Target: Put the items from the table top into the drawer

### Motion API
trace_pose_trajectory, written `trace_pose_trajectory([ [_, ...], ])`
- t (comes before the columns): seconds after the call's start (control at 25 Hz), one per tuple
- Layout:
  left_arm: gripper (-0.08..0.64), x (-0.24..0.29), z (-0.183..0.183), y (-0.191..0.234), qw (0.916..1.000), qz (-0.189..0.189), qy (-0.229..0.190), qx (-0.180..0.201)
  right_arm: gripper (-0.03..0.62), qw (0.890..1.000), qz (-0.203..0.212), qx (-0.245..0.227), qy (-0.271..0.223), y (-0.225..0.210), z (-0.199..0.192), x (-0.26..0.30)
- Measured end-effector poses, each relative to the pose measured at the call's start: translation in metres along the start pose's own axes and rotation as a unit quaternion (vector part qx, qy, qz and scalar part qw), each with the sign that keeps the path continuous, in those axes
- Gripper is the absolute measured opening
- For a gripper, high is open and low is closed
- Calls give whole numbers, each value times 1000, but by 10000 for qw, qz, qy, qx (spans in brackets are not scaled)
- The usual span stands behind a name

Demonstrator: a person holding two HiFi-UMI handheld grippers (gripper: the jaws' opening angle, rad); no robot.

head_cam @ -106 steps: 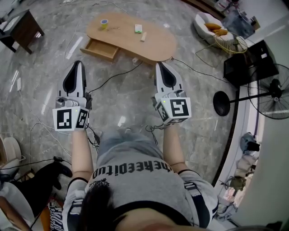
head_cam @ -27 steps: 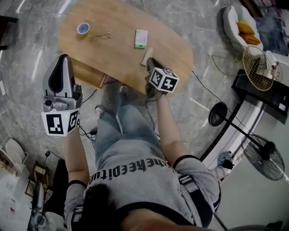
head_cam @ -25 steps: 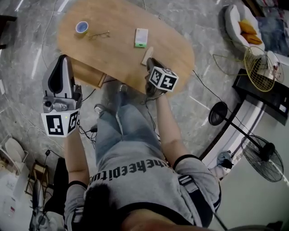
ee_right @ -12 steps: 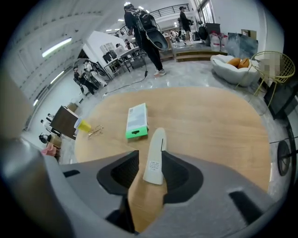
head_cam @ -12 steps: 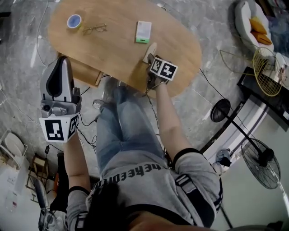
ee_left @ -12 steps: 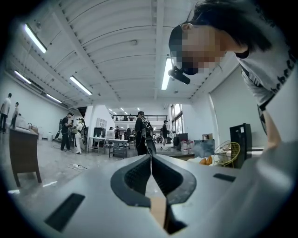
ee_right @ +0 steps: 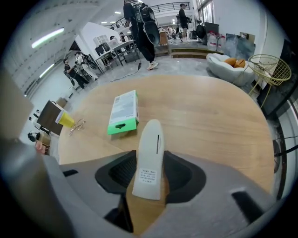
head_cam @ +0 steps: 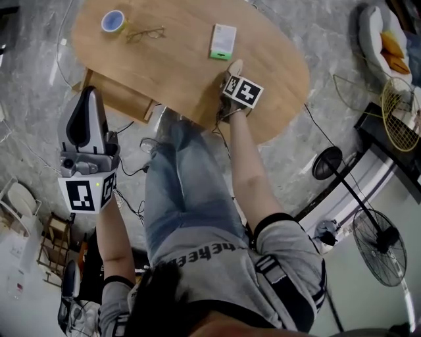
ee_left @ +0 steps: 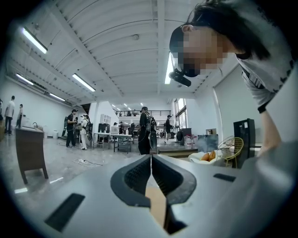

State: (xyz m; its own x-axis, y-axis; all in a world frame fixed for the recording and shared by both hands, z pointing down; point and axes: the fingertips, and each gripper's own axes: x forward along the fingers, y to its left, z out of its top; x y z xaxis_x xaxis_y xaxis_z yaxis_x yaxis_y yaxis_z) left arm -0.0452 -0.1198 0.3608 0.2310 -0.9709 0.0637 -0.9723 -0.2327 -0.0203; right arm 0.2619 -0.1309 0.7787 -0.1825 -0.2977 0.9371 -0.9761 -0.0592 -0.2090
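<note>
R gripper (ee_right: 150,160): jaws just been opening, now spread wide and straddling slim white device (ee_right: 151,135), which lies near front edge of oval wooden table (head_cam: 177,72); not clamped. L gripper (ee_left: 151,160): clenched, empty, off table by its open drawer (head_cam: 122,99).

A slim white oblong case (head_cam: 235,68), label side up, lies flat on the oval wooden table (head_cam: 171,72), near its lower edge at upper centre of the head view. Just above it rests a green-and-white box (head_cam: 223,41). Glasses (head_cam: 146,33) and a roll of tape (head_cam: 112,20) sit upper left. The wooden drawer (head_cam: 122,100) stands pulled out below them.
</note>
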Motion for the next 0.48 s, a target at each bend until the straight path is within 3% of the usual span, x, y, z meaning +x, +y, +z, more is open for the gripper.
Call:
trace_pose_trajectory([
  [0.24, 12, -10, -1, 8, 10000, 73, -15, -12, 172, 9999, 40, -162, -35, 6, -1, -3],
  [0.48, 12, -23, 4, 16, 9998, 90, -144, -86, 169, 9938, 918, -3, -628, 46, 3, -40],
])
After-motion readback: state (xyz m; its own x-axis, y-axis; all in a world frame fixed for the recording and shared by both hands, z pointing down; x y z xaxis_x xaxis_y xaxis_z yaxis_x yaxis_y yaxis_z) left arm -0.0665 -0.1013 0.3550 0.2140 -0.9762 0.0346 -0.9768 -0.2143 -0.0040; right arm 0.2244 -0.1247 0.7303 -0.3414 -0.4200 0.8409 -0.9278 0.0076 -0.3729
